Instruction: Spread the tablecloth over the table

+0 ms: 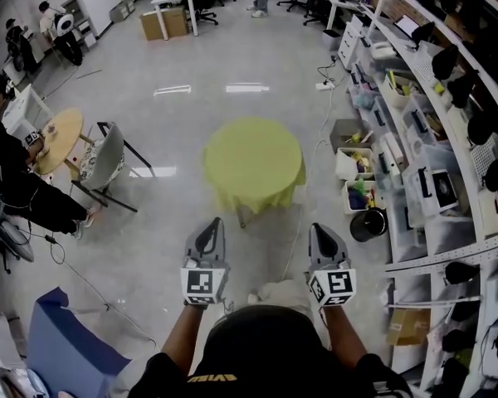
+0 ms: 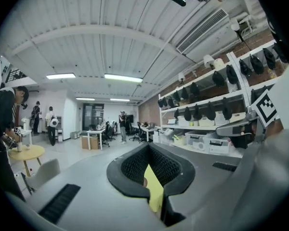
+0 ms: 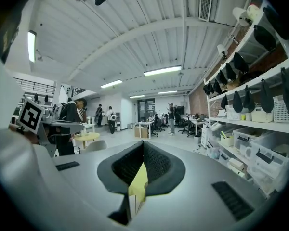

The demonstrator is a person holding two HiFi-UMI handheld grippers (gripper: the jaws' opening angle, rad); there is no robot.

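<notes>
Short of tablecloth point(image 1: 253, 160), L claw point(image 1: 215, 225), R claw point(image 1: 317, 230) level, prob. empty

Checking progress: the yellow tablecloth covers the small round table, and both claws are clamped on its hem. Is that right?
No. The yellow tablecloth is spread as you say, but the left claw and right claw are shut on nothing, held well back from it. The head view shows the gap.

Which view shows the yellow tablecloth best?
The head view: the whole tablecloth shows from above, draped, its edge hanging down. Each gripper view shows only a yellow sliver of it, far off, through the notch between the jaws.
</notes>
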